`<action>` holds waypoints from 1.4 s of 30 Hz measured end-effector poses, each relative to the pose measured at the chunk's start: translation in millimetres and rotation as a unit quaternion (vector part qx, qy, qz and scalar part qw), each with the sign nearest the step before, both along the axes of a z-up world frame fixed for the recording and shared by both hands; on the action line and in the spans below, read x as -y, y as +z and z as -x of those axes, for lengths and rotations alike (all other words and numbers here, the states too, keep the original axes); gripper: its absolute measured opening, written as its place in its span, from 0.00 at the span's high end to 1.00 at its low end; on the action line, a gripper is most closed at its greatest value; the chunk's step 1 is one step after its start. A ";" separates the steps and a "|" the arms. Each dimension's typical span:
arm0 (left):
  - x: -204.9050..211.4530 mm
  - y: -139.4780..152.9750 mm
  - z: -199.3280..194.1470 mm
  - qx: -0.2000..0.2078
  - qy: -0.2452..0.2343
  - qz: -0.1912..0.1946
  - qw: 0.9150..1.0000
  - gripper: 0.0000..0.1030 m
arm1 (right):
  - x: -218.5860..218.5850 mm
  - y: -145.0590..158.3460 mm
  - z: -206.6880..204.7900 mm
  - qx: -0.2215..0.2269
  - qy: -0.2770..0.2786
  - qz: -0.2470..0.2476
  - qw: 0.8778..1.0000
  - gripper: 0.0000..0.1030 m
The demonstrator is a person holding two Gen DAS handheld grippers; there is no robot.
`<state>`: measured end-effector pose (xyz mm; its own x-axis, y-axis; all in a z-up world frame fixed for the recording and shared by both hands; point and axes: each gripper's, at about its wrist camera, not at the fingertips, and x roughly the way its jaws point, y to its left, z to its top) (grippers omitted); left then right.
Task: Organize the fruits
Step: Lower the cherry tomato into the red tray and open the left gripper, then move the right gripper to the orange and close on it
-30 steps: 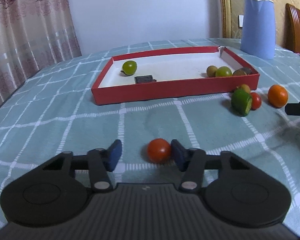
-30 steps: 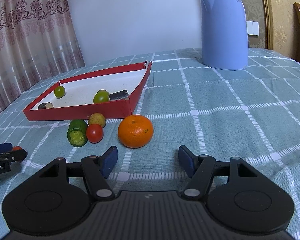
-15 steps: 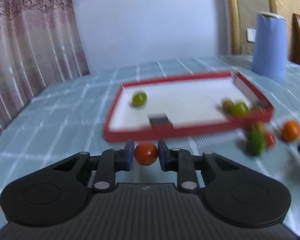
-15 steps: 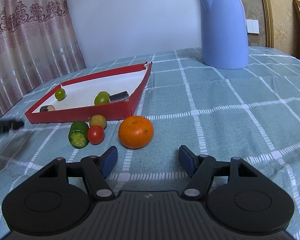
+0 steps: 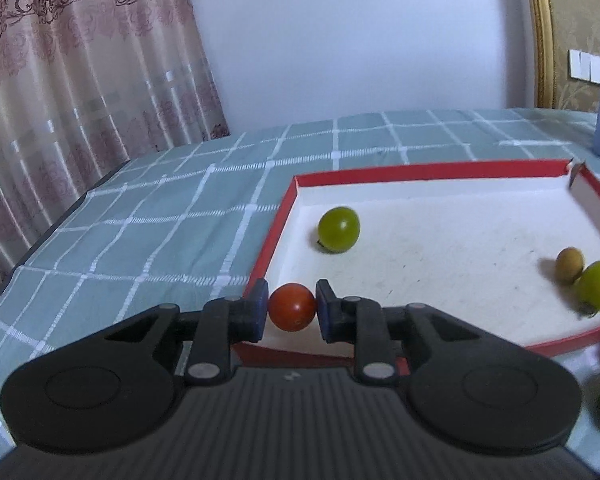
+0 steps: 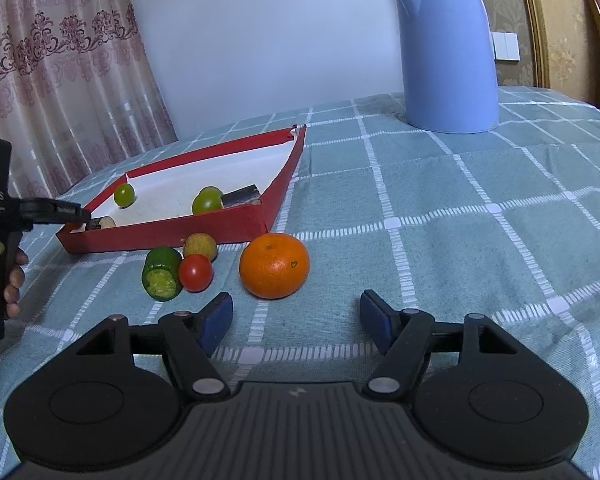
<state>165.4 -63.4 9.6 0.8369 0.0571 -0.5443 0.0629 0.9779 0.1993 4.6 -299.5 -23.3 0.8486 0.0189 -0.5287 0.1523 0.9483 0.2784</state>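
A red cherry tomato (image 5: 292,307) is pinched between the blue pads of the left gripper (image 5: 291,312) and is held in the air at the near left corner of the red tray (image 5: 420,170). Beyond it, on the tray's white floor, a green tomato (image 5: 339,229) is seen near the left wall, and a second green tomato (image 5: 596,290) is found touching a small tan fruit (image 5: 569,265) by the right edge. The tray is set on a teal checked tablecloth (image 5: 172,216), behind which a patterned curtain (image 5: 80,60) is hung.

The right gripper (image 6: 296,322) is held low over the cloth with its jaws spread and nothing between them. Just ahead of it an orange (image 6: 274,265) is seen, and to its left a second red tomato (image 6: 196,273), a cut green cucumber piece (image 6: 162,273) and a pale yellow fruit (image 6: 200,245) are clustered, all outside the tray's near wall. A dark rectangular object (image 6: 240,196) is lying inside the tray by one green tomato. Farther back a blue kettle (image 6: 446,50) is stood on the cloth.
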 end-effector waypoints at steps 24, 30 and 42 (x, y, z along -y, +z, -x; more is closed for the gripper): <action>-39.6 -17.4 132.7 0.022 -0.021 0.033 0.999 0.15 | -12.9 15.2 -33.9 -0.011 0.031 0.085 0.996 0.32; -42.9 -20.2 129.2 0.011 -0.013 0.037 0.999 0.14 | -14.4 12.2 -42.4 -0.016 0.037 0.088 0.995 0.32; -48.5 -20.9 125.3 0.003 -0.004 0.053 0.999 0.12 | -12.9 5.7 -49.7 -0.025 0.046 0.079 0.995 0.49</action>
